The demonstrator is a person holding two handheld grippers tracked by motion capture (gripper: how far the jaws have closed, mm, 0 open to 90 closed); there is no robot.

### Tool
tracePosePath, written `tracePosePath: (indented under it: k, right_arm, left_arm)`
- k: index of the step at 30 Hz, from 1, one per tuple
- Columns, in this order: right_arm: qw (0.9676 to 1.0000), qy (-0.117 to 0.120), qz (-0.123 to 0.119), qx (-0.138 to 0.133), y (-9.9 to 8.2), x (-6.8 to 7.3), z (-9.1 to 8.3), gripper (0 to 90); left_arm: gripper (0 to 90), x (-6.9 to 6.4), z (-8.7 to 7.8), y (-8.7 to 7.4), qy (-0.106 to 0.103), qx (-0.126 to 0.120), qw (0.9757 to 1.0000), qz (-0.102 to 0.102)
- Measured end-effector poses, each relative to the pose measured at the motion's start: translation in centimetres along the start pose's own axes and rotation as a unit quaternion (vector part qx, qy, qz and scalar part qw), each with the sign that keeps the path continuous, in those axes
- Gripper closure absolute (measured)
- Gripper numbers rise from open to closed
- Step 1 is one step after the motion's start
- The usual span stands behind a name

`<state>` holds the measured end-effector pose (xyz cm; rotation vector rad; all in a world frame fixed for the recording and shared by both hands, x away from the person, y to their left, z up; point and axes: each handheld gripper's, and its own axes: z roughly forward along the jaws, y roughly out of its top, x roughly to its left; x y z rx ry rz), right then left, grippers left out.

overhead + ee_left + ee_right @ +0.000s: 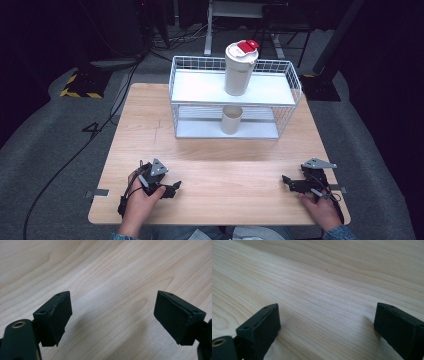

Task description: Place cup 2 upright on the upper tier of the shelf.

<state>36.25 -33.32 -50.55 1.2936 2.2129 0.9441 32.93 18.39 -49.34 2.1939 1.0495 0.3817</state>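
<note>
The left gripper (172, 188) rests on the tabletop (225, 170), its jaws wide apart with only bare wood between them. The right gripper (287, 181) is the same. Both sit well apart from the white wire rack (182, 100), where a white cup with a red lid (240, 67) stands on top.

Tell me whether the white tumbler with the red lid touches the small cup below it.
Apart. The high view shows the tumbler on the rack's upper shelf and the cup on the lower shelf.
</note>
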Motion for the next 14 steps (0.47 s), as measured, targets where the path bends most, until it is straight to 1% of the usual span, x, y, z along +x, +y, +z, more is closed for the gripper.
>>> tracePosePath:
  k: [1,2,3,8,9,10,11,14]
  right_arm:
    - [1.0000,0.000,0.000,0.000,0.00,0.00,0.00,7.0]
    - [1.0000,0.000,0.000,0.000,0.00,0.00,0.00,6.9]
    - [1.0000,0.000,0.000,0.000,0.00,0.00,0.00,7.0]
    - [1.0000,0.000,0.000,0.000,0.00,0.00,0.00,7.0]
    - [1.0000,0.000,-0.001,0.000,0.00,-0.01,0.00,7.0]
    - [1.0000,0.000,-0.001,0.000,0.00,-0.01,0.00,7.0]
    - [1.0000,0.000,-0.001,0.000,0.00,-0.01,0.00,7.0]
    - [1.0000,0.000,-0.001,0.000,0.00,-0.01,0.00,7.0]
  left_arm:
    - [15.7,-0.11,0.31,-0.13,0.000,0.013,0.9999,0.000]
    - [15.7,-0.11,0.31,-0.13,0.000,0.013,0.9999,0.000]
    - [15.8,-0.13,0.53,-0.22,0.000,0.022,0.9998,0.002]
    - [14.7,-0.09,0.54,-0.20,0.002,0.021,0.9998,0.003]
    - [13.3,-0.07,0.81,-0.43,-0.001,0.007,1.0000,0.001]
    - [9.8,-0.07,0.81,-0.43,-0.001,0.007,1.0000,0.001]
    - [7.6,0.00,1.03,-0.55,-0.005,0.002,1.0000,0.001]
    - [6.6,0.09,1.03,-0.52,-0.001,0.003,1.0000,0.006]
